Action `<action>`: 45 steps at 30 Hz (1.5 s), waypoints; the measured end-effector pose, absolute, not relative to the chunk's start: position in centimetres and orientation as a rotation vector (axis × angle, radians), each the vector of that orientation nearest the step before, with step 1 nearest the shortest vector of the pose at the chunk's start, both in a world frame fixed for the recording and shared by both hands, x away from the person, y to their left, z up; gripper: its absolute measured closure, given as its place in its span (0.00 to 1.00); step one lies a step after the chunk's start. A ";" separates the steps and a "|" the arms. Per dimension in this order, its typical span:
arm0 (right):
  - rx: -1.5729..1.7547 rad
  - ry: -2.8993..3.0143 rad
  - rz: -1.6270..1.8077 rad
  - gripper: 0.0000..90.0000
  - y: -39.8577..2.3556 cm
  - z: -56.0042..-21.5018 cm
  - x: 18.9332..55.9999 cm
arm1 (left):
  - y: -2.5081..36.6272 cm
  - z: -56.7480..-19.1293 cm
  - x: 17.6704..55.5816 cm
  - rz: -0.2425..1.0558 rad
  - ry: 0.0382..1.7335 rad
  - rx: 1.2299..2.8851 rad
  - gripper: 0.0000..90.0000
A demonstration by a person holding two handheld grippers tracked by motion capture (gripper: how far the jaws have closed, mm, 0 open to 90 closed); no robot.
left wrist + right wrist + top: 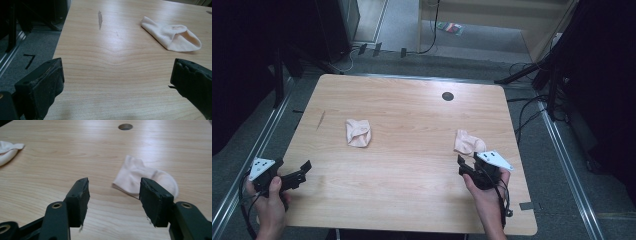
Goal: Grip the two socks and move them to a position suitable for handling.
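Note:
Two pale peach socks lie on the wooden table [412, 170]. One crumpled sock [358, 133] sits left of centre, seen ahead and to the right in the left gripper view [172, 35]. The other sock [469, 142] lies near the right edge. My right gripper [467, 162] hovers just in front of it, jaws apart with nothing between them; in the right gripper view [113, 187] this sock [142, 173] lies just beyond the right jaw. My left gripper [302, 172] is held at the table's left front, wide open and holding nothing [117, 72].
A round cable hole [447, 96] sits at the table's far side [125, 126]. A grey scuff mark [321, 120] marks the left part of the top [100, 19]. Metal rails, cables and dark stands flank the table on the floor.

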State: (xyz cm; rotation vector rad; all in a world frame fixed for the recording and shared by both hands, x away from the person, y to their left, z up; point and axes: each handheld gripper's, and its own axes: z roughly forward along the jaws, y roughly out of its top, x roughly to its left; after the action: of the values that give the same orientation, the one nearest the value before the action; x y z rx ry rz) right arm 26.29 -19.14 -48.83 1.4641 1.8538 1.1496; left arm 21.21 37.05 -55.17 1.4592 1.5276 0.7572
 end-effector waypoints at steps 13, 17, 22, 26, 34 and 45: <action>1.380 1.950 1.168 0.52 -13.5 -48.6 28.4 | 36.9 -55.1 21.5 0.756 1.545 1.483 0.00; 1.368 1.975 1.205 0.53 -12.1 -48.5 28.9 | 36.3 -54.5 22.1 0.742 1.534 1.502 0.00; 1.376 1.979 1.220 0.53 -11.8 -48.4 29.2 | 33.8 -53.3 24.0 0.642 1.473 1.544 0.00; 1.378 1.984 1.211 0.53 -11.8 -48.3 29.3 | 32.1 -52.8 25.4 0.597 1.426 1.567 0.00; 1.376 1.991 1.203 0.52 -12.2 -48.2 29.1 | 29.0 -52.5 29.3 0.546 1.464 1.611 0.29; 1.373 2.008 1.192 0.52 -12.6 -48.5 28.6 | 27.5 -52.7 33.3 0.434 1.587 1.593 0.55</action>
State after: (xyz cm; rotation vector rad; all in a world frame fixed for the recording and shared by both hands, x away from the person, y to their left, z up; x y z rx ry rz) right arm 28.59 -12.56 -48.54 1.3727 2.0081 1.1923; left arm 33.33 27.46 -52.66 1.5934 1.5869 0.4338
